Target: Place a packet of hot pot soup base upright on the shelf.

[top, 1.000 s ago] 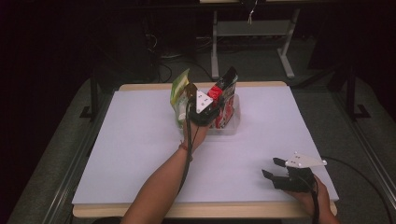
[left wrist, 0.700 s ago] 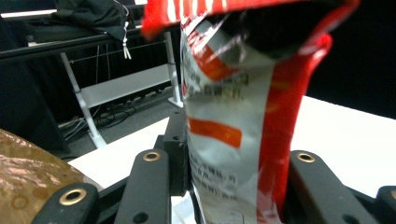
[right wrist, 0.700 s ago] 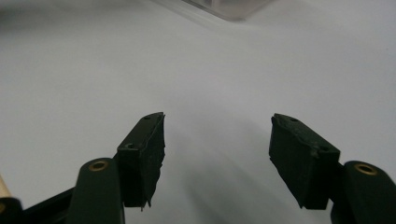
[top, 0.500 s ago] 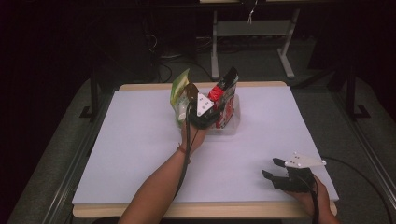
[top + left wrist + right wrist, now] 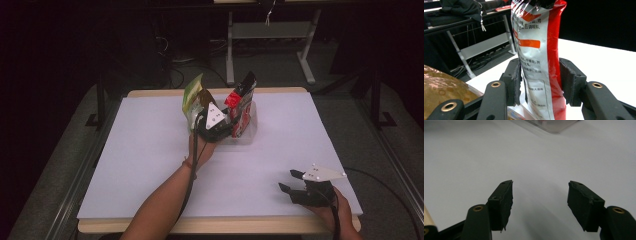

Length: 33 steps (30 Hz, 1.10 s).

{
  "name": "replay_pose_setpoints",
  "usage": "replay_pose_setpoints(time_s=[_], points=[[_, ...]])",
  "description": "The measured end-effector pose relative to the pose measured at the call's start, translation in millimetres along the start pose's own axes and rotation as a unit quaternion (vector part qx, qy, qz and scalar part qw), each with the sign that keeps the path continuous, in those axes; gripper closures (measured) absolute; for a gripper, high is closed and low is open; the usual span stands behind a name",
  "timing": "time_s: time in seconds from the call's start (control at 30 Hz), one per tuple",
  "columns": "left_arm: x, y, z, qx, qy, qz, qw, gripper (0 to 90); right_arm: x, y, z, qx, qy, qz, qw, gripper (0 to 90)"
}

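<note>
- Left tool [image 5: 220, 126] at far middle of the white table [image 5: 150, 165], reaching into a clear plastic bin [image 5: 248, 131].
- In the left gripper view its jaws sit on either side of a red-and-white snack bag [image 5: 541, 62]; right pad [image 5: 569, 82] touches the bag, left pad has a thin gap, so not fully clamped.
- Bag stands upright in the bin, top edge sticking up above it.
- Green bag [image 5: 192, 95] stands just left of the red one; a brown-gold packet [image 5: 444, 87] lies near the left jaw.
- Right tool [image 5: 295, 185] at the near right corner of the table, jaws wide apart, nothing between them, just above the surface.
- Bin corner [image 5: 549, 125] seen far ahead in the right gripper view.
</note>
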State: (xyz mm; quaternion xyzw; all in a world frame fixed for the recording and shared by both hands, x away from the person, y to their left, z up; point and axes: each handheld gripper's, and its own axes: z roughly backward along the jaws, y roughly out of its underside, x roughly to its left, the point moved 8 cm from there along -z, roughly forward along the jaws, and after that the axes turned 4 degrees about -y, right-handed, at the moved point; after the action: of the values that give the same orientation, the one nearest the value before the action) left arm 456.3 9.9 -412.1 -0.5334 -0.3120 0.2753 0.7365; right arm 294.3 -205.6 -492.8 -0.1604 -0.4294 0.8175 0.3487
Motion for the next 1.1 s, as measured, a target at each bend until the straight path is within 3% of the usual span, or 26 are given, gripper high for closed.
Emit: replay_pose_setpoints(time_s=[0.3,0.4,0.73,1.03,1.1], points=[[2.3,2.2,14.0,0.003,0.013,-0.016,0.9998,49.9,-0.2,-0.8,1.7,-0.005,-0.003,0.001,1.0000,38.4],[5.4,1.6,19.7,0.003,0.013,-0.013,0.9998,48.8,0.1,-0.9,1.8,-0.004,-0.001,0.004,1.0000,38.5],[9.4,-0.6,44.5,-0.003,0.030,-0.018,0.9994,47.3,1.6,-0.6,0.9,-0.002,0.014,0.033,0.9994,38.9],[9.6,16.3,60.4,0.010,0.042,-0.021,0.9988,44.9,1.6,-0.5,0.6,-0.007,0.005,0.028,0.9996,37.4],[10.1,19.2,66.0,0.011,0.040,-0.029,0.9987,42.3,0.4,-0.2,0.8,-0.009,0.007,0.025,0.9996,36.3]])
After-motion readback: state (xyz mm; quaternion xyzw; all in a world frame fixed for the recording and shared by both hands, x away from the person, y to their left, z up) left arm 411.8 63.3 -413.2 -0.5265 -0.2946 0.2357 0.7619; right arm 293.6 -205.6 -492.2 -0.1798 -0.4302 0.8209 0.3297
